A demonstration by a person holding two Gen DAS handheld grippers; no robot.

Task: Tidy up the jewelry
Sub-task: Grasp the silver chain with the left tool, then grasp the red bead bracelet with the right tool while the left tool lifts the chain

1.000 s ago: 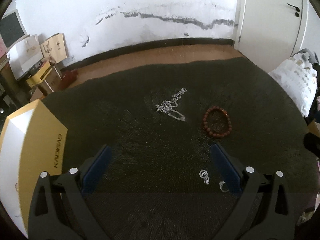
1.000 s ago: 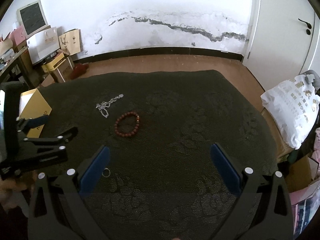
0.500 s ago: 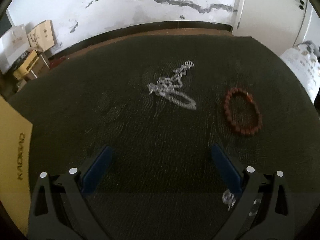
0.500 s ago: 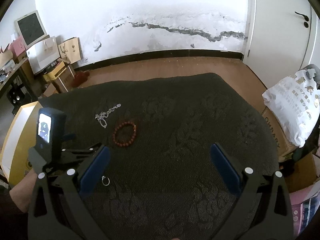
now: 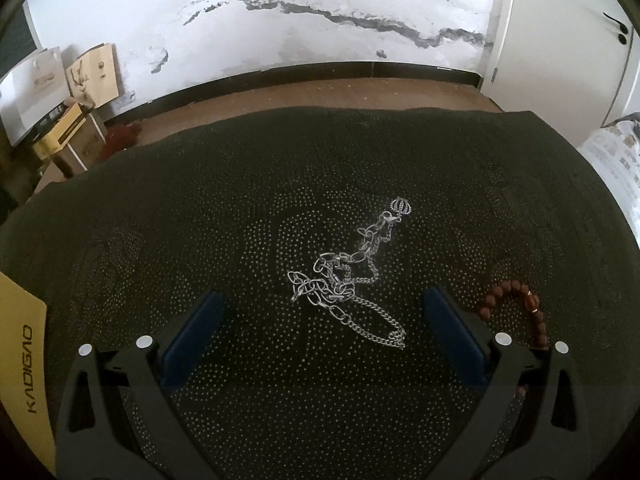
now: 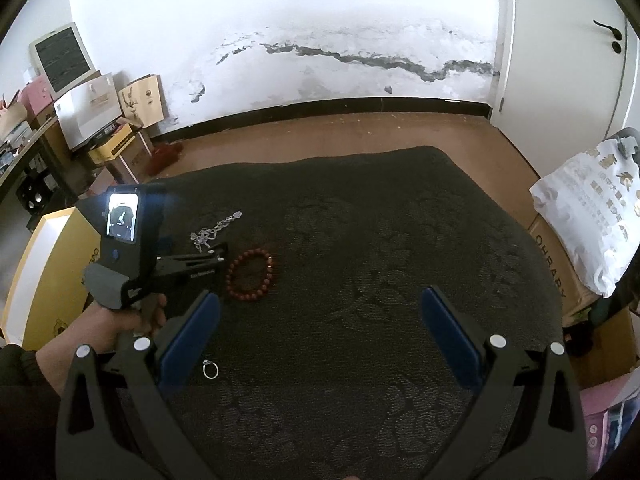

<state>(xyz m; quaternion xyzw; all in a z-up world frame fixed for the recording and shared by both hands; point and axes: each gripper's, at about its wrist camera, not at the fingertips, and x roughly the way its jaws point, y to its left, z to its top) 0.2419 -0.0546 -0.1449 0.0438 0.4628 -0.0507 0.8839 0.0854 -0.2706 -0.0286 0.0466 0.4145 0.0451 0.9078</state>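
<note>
— Silver links first: the chain necklace (image 5: 347, 282) lies tangled on the dark mat (image 5: 200, 220), between the spread fingers of the left gripper (image 5: 322, 322) and just beyond their tips. How will it handle?

— Light and limp, I'd judge; it will slide and drape, and loose loops may trail. The knotted clump in the middle looks the safest place to pinch, not the thin tail running near-right or the crown charm (image 5: 401, 205) at the far end.

— And the other pieces?

— The red bead bracelet (image 5: 520, 308) sits right of the chain, partly behind the left gripper's right finger. From the right wrist, a small ring (image 6: 211, 370) lies near the right gripper (image 6: 320, 330), which hangs wide open and empty. The yellow box (image 6: 48, 272) stands at the left.

— What changed over the last second?

— The left gripper, released and holding nothing, has moved forward: the chain was well ahead, now it fills the gap. The earrings seen by its right finger have dropped out of view.
</note>
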